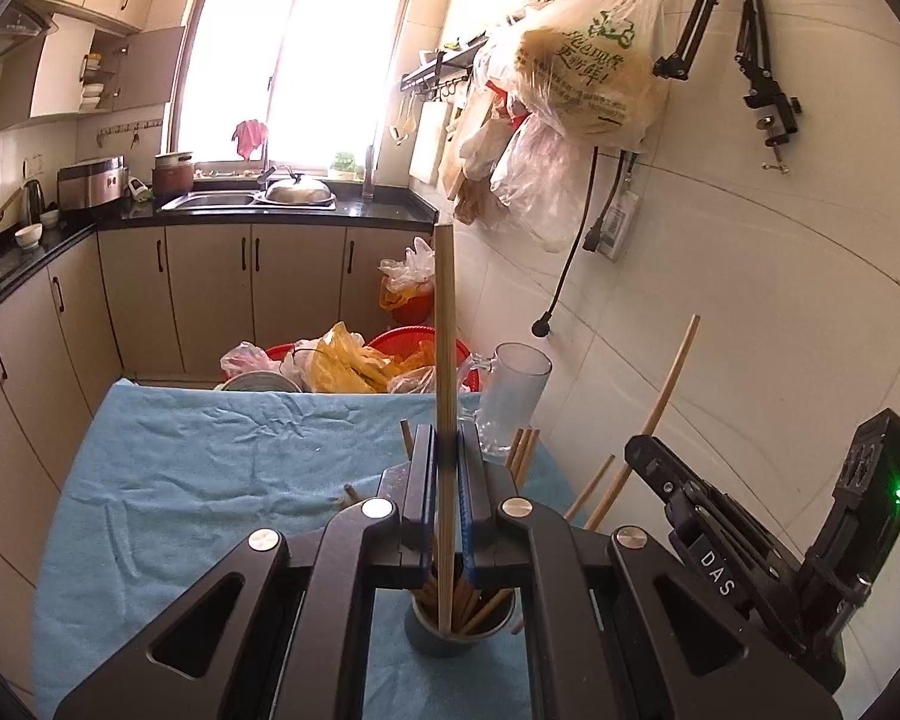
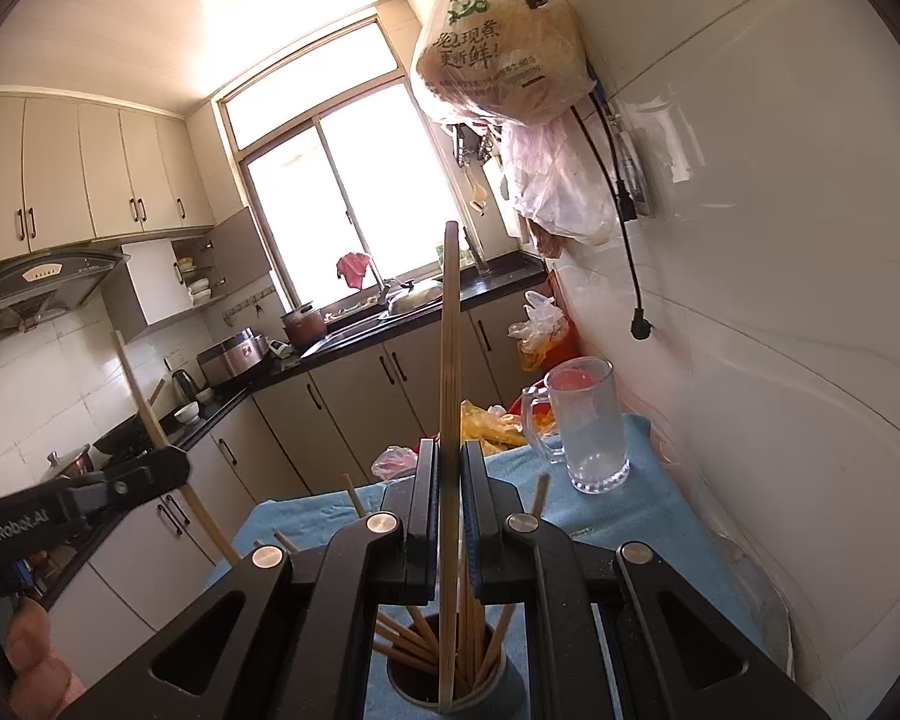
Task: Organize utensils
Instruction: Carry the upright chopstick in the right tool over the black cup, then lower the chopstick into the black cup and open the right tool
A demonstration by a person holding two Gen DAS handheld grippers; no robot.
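Tool reads "DAS"; other "GenRobot.AI".

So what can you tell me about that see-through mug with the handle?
The glass mug is a clear, tall cup with a thick base and a looped handle on its side. It looks empty. It stands upright on the blue cloth near the table's far end, close to the white tiled wall. Nothing grips it.
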